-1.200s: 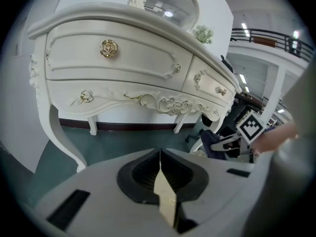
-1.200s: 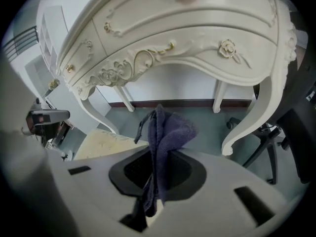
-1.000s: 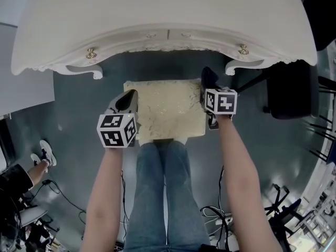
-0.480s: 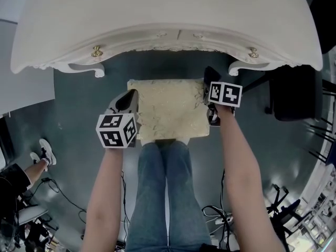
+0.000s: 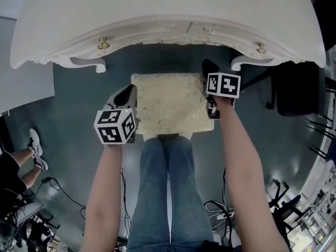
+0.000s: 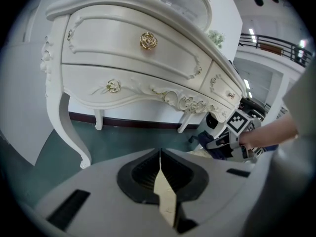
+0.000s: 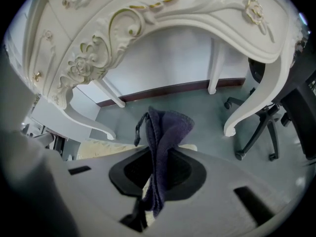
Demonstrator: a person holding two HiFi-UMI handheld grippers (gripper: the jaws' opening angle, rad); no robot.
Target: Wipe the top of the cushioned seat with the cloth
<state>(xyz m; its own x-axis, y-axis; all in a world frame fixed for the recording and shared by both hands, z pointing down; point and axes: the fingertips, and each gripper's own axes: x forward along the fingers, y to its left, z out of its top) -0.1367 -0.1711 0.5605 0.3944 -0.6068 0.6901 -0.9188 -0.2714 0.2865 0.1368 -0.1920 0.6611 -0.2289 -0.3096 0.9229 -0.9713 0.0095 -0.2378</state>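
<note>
Cloth (image 7: 163, 132) hung pinched in the right gripper (image 5: 211, 73) at the cushioned seat's (image 5: 168, 106) far right corner. The left gripper (image 5: 126, 97) sat closed and empty beside its left edge. Wiping looked barely begun.

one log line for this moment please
left gripper: shut, empty, at left edge of cushioned seat | right gripper: shut on cloth, at seat's right edge | cloth-seat contact: cannot tell

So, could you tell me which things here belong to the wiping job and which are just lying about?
For the job: cloth, gripped in the right tool; cushioned seat; left tool, shut and empty.
Just about: white dressing table; black chair; floor cables; a bystander's shoe.
</note>
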